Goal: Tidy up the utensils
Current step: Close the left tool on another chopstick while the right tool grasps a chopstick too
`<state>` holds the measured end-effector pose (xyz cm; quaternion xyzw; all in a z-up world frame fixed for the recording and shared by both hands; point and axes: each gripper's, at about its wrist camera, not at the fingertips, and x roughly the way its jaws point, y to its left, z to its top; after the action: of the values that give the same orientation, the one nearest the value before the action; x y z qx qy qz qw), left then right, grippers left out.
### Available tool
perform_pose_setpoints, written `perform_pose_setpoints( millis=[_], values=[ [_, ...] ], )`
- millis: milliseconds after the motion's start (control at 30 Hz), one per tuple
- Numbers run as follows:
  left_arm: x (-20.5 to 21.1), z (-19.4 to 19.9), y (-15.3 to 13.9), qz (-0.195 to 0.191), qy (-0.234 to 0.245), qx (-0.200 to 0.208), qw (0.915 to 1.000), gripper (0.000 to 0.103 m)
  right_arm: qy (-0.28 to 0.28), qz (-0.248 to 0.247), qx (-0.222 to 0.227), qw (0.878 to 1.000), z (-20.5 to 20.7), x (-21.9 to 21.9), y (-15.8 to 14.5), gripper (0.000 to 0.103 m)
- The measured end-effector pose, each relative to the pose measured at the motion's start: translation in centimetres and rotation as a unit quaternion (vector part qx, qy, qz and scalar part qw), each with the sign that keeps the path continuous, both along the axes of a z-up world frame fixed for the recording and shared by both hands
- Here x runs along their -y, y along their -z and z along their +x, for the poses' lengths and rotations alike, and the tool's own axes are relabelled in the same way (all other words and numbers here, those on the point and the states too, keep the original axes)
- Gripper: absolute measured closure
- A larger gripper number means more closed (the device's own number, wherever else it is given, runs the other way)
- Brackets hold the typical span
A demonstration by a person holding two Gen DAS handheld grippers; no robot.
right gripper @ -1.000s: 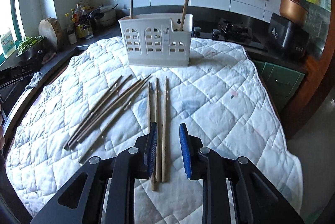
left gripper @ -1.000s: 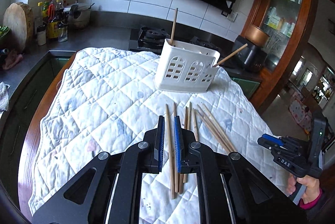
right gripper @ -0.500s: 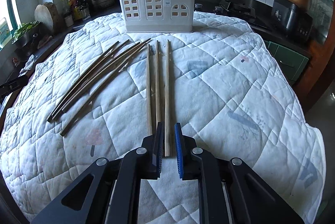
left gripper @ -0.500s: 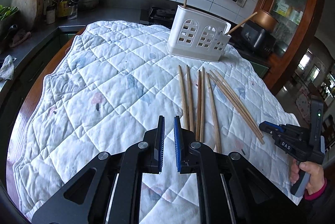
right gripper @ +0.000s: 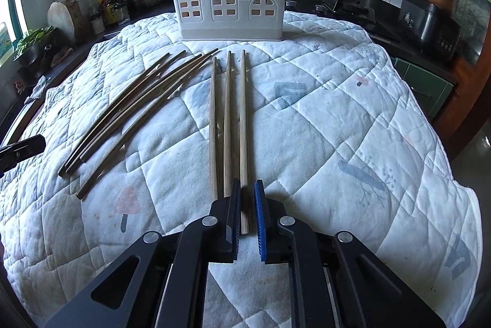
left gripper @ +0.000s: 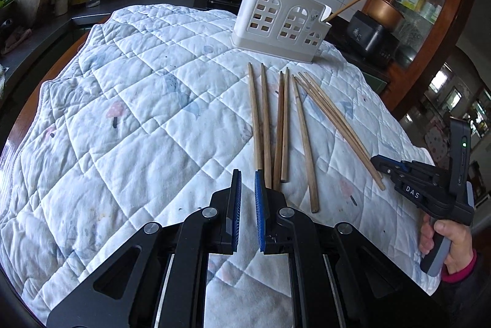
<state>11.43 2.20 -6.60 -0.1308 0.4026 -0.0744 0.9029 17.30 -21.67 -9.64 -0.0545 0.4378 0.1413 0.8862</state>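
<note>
Left wrist: quilted cloth (left gripper: 138,113) over a kitchen table, tiled wall and counter bottles far. White utensil caddy (left gripper: 280,25) far centre-right with two chopsticks standing in it. Loose chopsticks (left gripper: 284,125) lie just ahead. Left gripper (left gripper: 248,190) closed, nothing between its pads.

Right wrist: same cloth, caddy far centre. Right gripper (right gripper: 247,199) nearly closed around the rightmost chopstick (right gripper: 244,125).
</note>
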Motion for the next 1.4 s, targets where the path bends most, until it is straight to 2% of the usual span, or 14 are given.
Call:
perform_pose_setpoints(
  millis=[133, 500, 967, 1400],
  values=[
    [1.0, 1.1, 0.4, 0.002, 0.006, -0.006, 1.0, 0.094, 0.0, 0.005, 0.0, 1.0, 0.0, 0.2, 0.1, 0.095],
    [1.8, 3.8, 2.0, -0.007, -0.018, -0.023, 0.9996, 0.094, -0.002, 0.009, 0.0, 1.0, 0.0, 0.2, 0.1, 0.095],
    [1.9, 4.6, 2.9, -0.008, -0.043, -0.033, 0.9985, 0.092, -0.001, 0.013, 0.001, 1.0, 0.0, 0.3, 0.2, 0.095],
    [3.1, 4.7, 2.8, 0.038, -0.054, -0.025, 0.9975, 0.095, 0.0, 0.016, 0.001, 1.0, -0.1, 0.5, 0.2, 0.095]
  ],
)
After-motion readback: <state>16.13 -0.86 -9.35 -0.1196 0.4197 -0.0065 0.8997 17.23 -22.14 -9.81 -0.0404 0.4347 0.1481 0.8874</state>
